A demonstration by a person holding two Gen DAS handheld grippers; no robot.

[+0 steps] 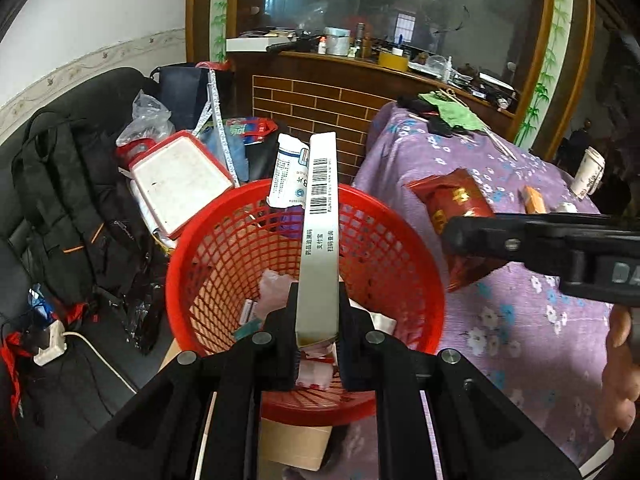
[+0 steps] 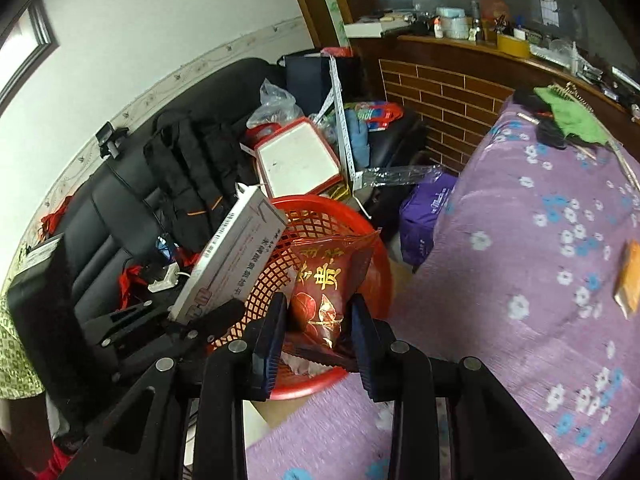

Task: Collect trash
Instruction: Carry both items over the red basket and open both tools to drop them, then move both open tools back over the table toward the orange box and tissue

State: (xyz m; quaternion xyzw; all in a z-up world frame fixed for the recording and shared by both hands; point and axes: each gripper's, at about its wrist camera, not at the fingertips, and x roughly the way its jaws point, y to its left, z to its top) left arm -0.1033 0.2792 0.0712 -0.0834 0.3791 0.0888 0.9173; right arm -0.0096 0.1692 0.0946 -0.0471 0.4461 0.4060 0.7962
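My left gripper [image 1: 318,320] is shut on a long white medicine box [image 1: 320,232] with a barcode, held over the red mesh basket [image 1: 408,240]. The basket holds paper scraps and a white tube box [image 1: 287,178] leaning on its far rim. My right gripper [image 2: 318,320] is shut on a red foil snack bag [image 2: 326,292] with gold characters, at the basket's [image 2: 312,208] table-side rim. In the left wrist view the snack bag [image 1: 456,208] and the right gripper [image 1: 464,236] show at the right. In the right wrist view the white box [image 2: 236,256] and the left gripper [image 2: 200,324] show at the left.
A table with a purple flowered cloth [image 1: 520,300] stands right, with an orange pack [image 1: 534,200], a paper cup [image 1: 590,170] and a green cloth [image 1: 456,110]. A black sofa [image 2: 120,200] at left holds a backpack [image 1: 60,200] and a red-rimmed white tray [image 1: 180,184]. A power strip [image 1: 50,346] lies below.
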